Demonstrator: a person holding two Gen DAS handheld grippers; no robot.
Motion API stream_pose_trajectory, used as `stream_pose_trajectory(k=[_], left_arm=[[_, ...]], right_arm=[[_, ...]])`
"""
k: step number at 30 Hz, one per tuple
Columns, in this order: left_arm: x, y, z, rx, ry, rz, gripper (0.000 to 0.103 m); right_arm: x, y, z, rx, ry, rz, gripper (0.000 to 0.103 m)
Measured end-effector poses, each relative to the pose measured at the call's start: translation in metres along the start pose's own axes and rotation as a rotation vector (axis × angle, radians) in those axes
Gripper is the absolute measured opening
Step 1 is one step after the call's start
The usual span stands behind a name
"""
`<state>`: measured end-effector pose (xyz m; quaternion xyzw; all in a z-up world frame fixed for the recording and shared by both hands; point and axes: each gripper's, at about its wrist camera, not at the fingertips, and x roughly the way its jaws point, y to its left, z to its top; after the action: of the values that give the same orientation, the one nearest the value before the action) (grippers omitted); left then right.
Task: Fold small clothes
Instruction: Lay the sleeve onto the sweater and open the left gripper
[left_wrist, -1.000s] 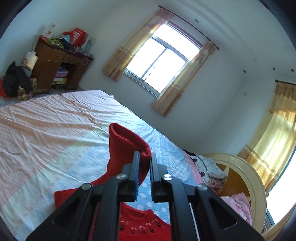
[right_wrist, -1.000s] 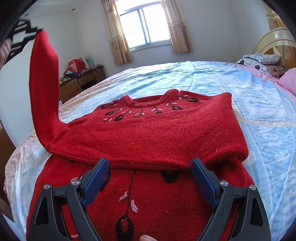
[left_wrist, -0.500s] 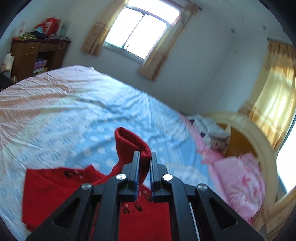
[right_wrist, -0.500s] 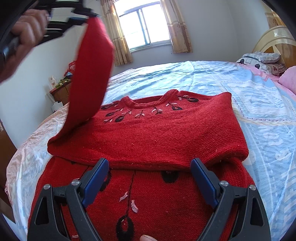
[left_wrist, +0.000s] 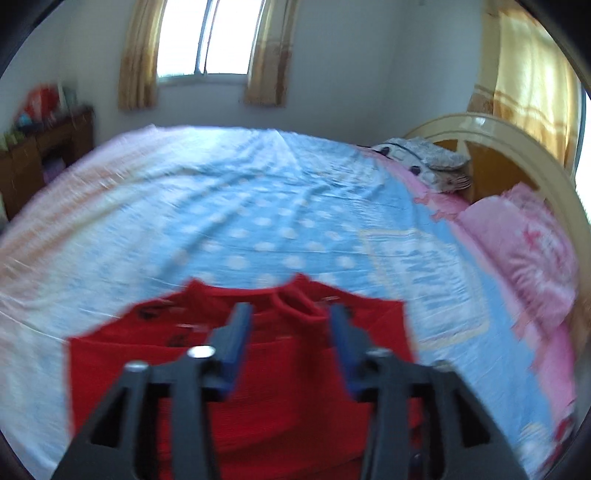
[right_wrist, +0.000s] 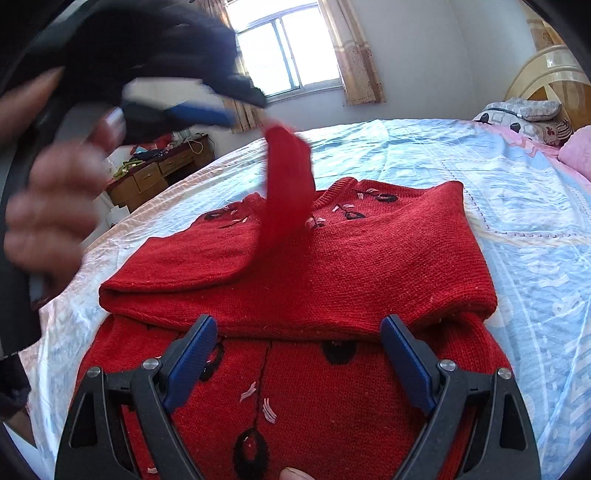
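Just then your left gripper had been opening its jaws, and the red sleeve was slipping out from between them. It hung a little below the tips, falling across the red sweater. You let go there, I think, so the sleeve would land on the sweater's middle and make a neat fold.

Your left hand held that gripper up high, above the sweater, so the sleeve had room to drop.

Your right gripper was wide open and held nothing. It waited low, right over the near part of the sweater, with the folded edge just past its tips. Maybe you kept it there to be ready for the next fold.

The sweater lay flat on the bed, under both grippers.
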<state>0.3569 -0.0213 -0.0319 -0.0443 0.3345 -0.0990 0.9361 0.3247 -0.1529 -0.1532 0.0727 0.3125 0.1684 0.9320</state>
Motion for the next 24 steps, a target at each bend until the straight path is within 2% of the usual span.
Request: stream_pose_trajectory(k=[3,6,7,9,11,13,21,24], left_arm=[[-0.017,0.025,-0.019,0.089,-0.036,0.106,0.059],[-0.032,0.057,-0.05,0.147,-0.025,0.24,0.059],[-0.035,0.066,-0.057,0.145,-0.038,0.23,0.059],[-0.041,0.09,-0.075,0.109,-0.024,0.27,0.063],[-0.044,0.11,-0.092,0.058,-0.01,0.304,0.072],[-0.037,0.121,-0.105,0.046,0.038,0.337,0.073],[-0.01,0.124,-0.119,0.007,0.089,0.334,0.073],[-0.015,0.118,-0.122,0.01,0.05,0.317,0.074]], right_arm=[[0.0,0.001,0.0,-0.002,0.001,-0.003,0.091],[0.0,0.003,-0.001,-0.008,0.001,-0.009,0.091],[0.0,0.003,-0.001,-0.008,0.0,-0.01,0.091],[-0.001,0.004,-0.001,-0.008,-0.002,-0.013,0.091],[-0.001,0.005,-0.001,-0.01,-0.006,-0.02,0.091],[-0.002,0.005,-0.001,-0.014,-0.008,-0.024,0.091],[-0.003,0.001,-0.002,0.006,-0.015,-0.014,0.091],[-0.003,-0.001,-0.001,0.014,-0.016,-0.005,0.091]])
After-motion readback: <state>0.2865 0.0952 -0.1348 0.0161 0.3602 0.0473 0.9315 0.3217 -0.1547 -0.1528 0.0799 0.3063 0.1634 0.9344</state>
